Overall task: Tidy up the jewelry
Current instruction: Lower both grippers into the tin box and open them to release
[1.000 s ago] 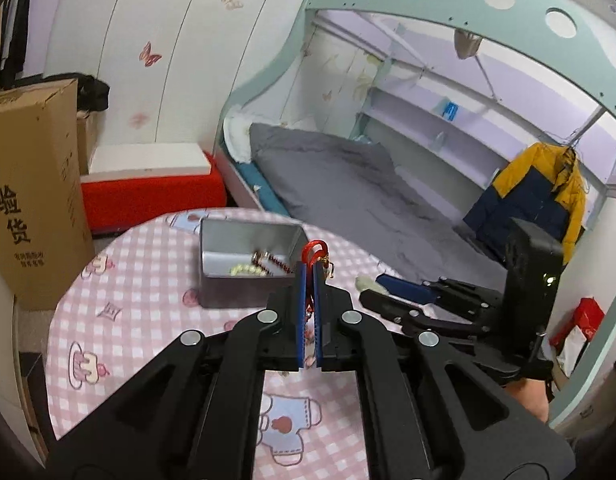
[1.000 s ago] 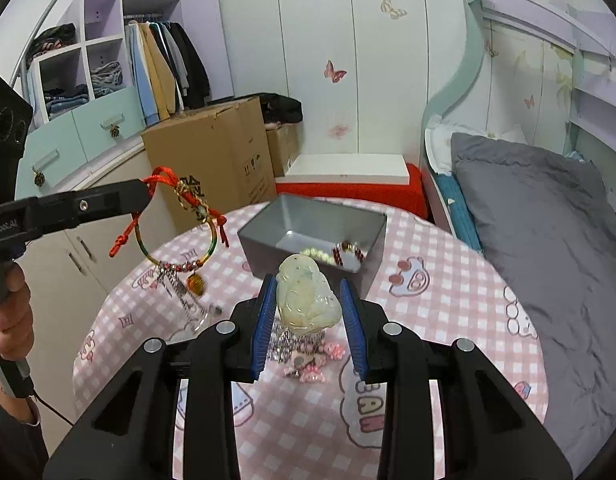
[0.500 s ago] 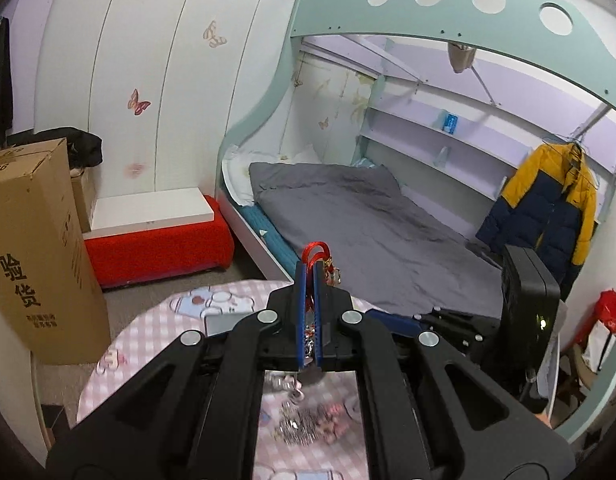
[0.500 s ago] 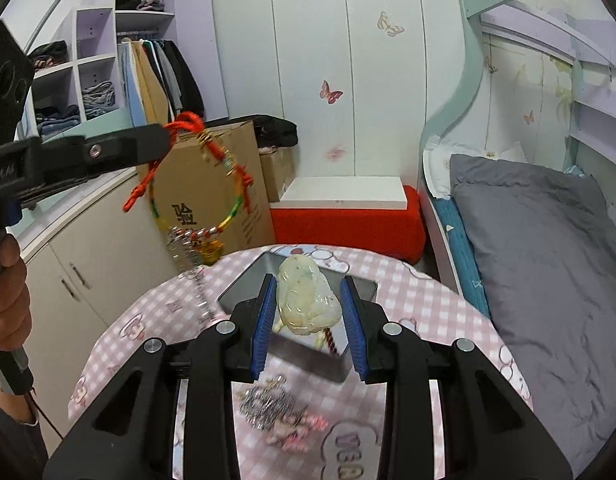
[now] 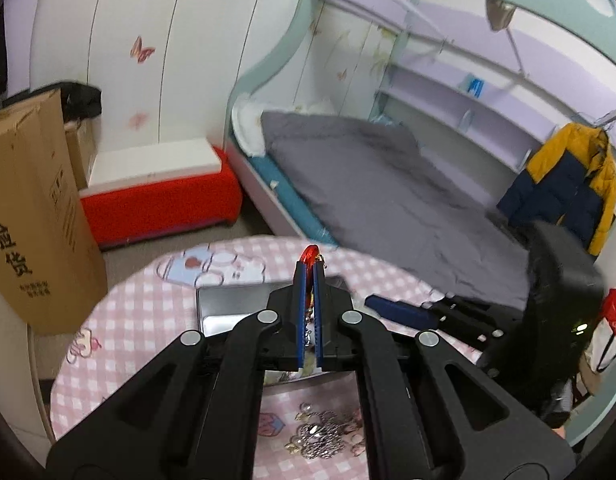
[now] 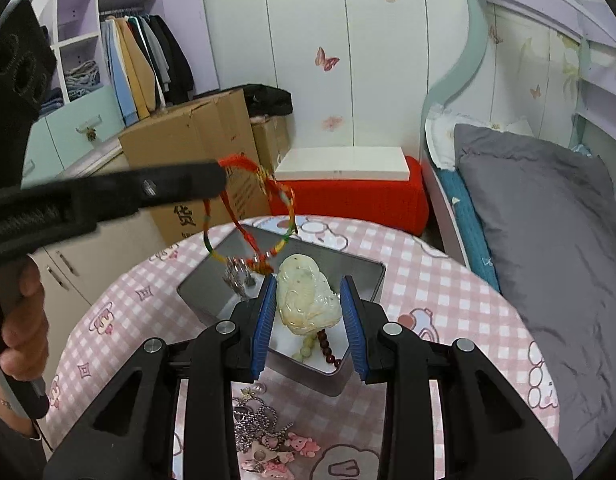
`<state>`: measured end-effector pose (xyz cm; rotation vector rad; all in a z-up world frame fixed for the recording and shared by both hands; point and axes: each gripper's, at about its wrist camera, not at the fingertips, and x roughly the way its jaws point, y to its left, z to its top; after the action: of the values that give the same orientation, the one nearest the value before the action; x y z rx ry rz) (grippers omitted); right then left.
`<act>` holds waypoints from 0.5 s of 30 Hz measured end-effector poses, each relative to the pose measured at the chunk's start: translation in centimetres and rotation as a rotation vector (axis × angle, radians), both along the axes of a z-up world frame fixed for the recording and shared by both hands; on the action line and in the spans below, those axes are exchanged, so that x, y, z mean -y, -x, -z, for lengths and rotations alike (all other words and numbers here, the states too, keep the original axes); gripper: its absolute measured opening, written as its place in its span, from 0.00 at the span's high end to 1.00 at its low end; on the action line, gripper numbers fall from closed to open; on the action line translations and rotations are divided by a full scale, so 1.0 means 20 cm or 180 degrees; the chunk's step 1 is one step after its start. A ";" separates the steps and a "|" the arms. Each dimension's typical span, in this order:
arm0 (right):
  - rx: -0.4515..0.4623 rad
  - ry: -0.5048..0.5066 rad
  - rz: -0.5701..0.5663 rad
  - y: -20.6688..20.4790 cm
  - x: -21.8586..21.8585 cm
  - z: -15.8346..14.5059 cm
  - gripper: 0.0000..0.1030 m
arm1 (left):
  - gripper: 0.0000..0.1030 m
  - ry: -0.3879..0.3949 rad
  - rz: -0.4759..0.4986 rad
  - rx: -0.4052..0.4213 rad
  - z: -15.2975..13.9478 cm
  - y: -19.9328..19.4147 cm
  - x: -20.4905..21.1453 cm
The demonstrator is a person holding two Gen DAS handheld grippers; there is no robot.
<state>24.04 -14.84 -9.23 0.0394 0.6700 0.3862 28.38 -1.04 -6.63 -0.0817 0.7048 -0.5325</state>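
Cord bracelet [image 6: 250, 216] now hangs over tin [image 6: 363, 276].

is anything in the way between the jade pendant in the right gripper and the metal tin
Nothing visible blocks it. The jade pendant sits in the right gripper directly above the open metal tin. The left gripper dangles the red bracelet off to the side.

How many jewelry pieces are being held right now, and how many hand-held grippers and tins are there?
Held jewelry: 2, the braided cord bracelet and the pale jade pendant
Hand-held grippers: 2, left hand-held gripper, right hand-held gripper
Metal tin: 1
Total: 5
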 end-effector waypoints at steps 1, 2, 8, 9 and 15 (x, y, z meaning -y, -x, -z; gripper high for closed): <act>-0.0017 0.0001 -0.0006 0.00 0.00 0.01 0.71 | 0.97 -0.0035 -0.0020 -0.0032 0.02 -0.01 0.00; -0.0038 0.0007 -0.0014 -0.01 0.00 0.02 0.71 | 0.97 -0.0068 -0.0033 -0.0053 0.04 -0.02 0.01; -0.0124 0.0046 -0.0043 -0.05 -0.02 0.07 0.71 | 0.96 -0.0160 -0.0136 -0.0315 0.17 -0.06 -0.01; -0.0132 0.0052 -0.0046 -0.05 -0.03 0.07 0.71 | 0.96 -0.0159 -0.0152 -0.0377 0.19 -0.07 -0.02; -0.0192 0.0107 -0.0068 -0.06 -0.06 0.11 0.71 | 0.96 -0.0202 -0.0184 -0.0517 0.24 -0.06 -0.02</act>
<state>25.26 -13.72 -11.37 0.0121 0.7367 0.3954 29.66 -0.57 -11.42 -0.0865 0.8748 -0.4511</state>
